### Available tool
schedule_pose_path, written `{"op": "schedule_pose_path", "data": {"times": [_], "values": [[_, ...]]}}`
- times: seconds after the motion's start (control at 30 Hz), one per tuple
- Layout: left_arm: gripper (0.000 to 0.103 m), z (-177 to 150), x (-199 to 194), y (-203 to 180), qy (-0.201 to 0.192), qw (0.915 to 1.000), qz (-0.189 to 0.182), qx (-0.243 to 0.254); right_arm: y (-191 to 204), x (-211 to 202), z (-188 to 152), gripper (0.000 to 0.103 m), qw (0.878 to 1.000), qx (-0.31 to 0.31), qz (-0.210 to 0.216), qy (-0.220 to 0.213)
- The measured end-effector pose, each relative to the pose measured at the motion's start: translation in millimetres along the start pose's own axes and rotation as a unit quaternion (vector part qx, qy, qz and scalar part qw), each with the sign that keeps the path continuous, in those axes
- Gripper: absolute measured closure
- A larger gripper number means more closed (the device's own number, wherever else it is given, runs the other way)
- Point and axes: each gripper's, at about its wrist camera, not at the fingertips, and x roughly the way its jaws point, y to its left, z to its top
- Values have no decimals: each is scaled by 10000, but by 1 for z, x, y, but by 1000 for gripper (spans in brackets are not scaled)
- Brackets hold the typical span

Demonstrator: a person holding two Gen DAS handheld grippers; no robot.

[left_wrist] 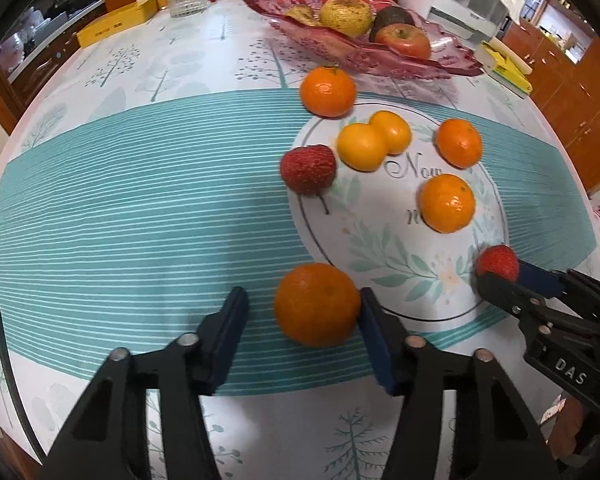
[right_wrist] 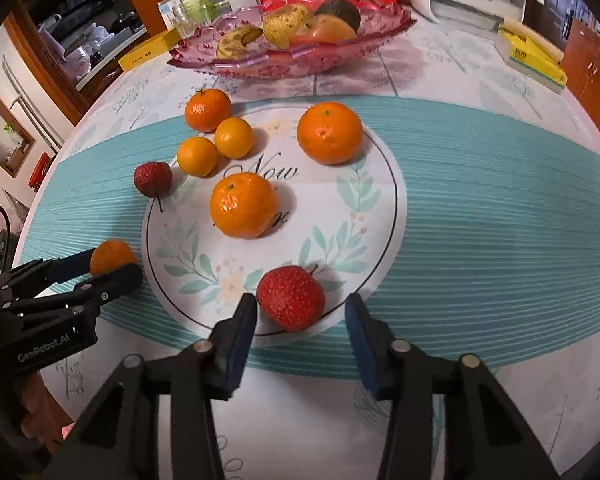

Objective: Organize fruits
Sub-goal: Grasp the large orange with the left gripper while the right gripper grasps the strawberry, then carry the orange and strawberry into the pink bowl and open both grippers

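While both claws gape, left (left_wrist: 304, 320) brackets a dimpled mandarin (left_wrist: 317, 304), right (right_wrist: 302, 320) a bumpy strawberry (right_wrist: 291, 298).

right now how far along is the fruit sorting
Early, it seems. Done: the pink bowl already holds an apple and other fruit. In hand: the left claw is open around an orange, the right claw open around a strawberry; neither is gripped. Left: four oranges, two yellow fruits and another strawberry loose on the table.
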Motion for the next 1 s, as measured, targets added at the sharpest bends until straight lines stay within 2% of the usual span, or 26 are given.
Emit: {"op": "schedule_pose_path", "data": {"times": [0.03,0.07,0.23,0.53,0.7,1.0], "values": [[63,0,0,-2,5,10000,-46,36,1,0,0,69,10000,-18,61,14],[64,-1,-1,-4,10,10000,-69,60,2,1,1,69,10000,-26,54,19],[65,-2,-3,-7,20,10000,-54,78,7,1,2,70,9999,-128,-43,19],[65,9,-14,-4,95,9998,25,175,6,-9,7,70,9999,47,115,11],[65,31,-37,-5,-58,9995,140,261,9,-33,22,70,9997,15,145,-196],[65,83,-89,-12,-368,9984,87,415,15,-90,62,70,9974,-109,102,-705]]}}
